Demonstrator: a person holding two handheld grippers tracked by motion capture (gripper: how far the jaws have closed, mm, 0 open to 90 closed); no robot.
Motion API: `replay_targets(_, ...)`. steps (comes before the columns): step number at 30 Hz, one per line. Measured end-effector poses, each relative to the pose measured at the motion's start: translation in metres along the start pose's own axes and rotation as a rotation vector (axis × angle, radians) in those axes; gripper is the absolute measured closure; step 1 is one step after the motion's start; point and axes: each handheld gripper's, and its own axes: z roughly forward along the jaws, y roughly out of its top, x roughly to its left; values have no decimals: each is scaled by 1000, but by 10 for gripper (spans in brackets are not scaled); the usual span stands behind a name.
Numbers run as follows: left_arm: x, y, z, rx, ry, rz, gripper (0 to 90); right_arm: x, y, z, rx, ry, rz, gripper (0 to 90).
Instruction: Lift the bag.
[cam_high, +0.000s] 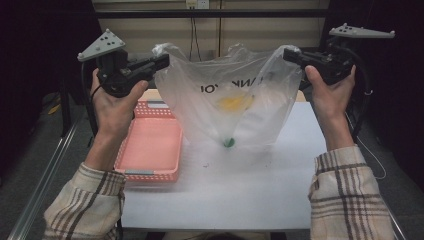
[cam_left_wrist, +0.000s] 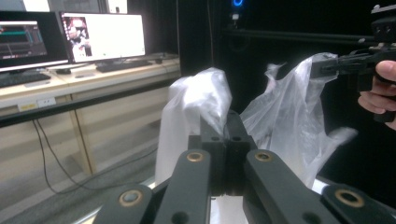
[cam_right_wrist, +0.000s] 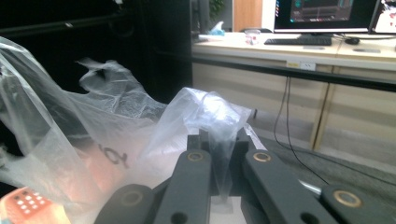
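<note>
A clear plastic bag (cam_high: 235, 95) with dark lettering hangs above the white table (cam_high: 225, 190), stretched between both grippers. Inside it sit a yellow item (cam_high: 234, 102) and a small green item (cam_high: 228, 142) at its lowest point. My left gripper (cam_high: 162, 61) is shut on the bag's left handle (cam_left_wrist: 205, 95), which bunches up between its jaws. My right gripper (cam_high: 289, 54) is shut on the right handle (cam_right_wrist: 212, 116), with the film pinched between its pads. The left gripper view also shows the other hand's gripper (cam_left_wrist: 327, 67) holding the far handle.
A pink plastic basket (cam_high: 150, 145) lies on the table to the left of the bag. A desk with monitors (cam_left_wrist: 100, 35) and keyboards stands beyond the table. Cables hang down the wall behind the bag.
</note>
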Motion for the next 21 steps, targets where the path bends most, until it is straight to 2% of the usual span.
replay_targets(5, 11, -22, 19, 59, 24, -18, 900, -7, -21, 7, 42, -21, 2, 900)
replay_targets(7, 14, -29, 24, 77, 20, -30, 900, -11, -28, 10, 57, -24, 4, 900)
replay_targets(10, 17, -38, 32, 105, 29, -34, 900, -17, -41, 14, 94, -46, -7, 900)
replay_targets(14, 19, -49, 43, 136, 31, -47, 898, -28, -60, 21, 148, -52, 5, 900)
replay_targets(17, 21, -58, 52, 162, 34, -54, 898, -33, -74, 28, 195, -92, -9, 900)
replay_targets(21, 25, -67, 61, 194, 40, -64, 898, -42, -87, 36, 223, -117, 9, 900)
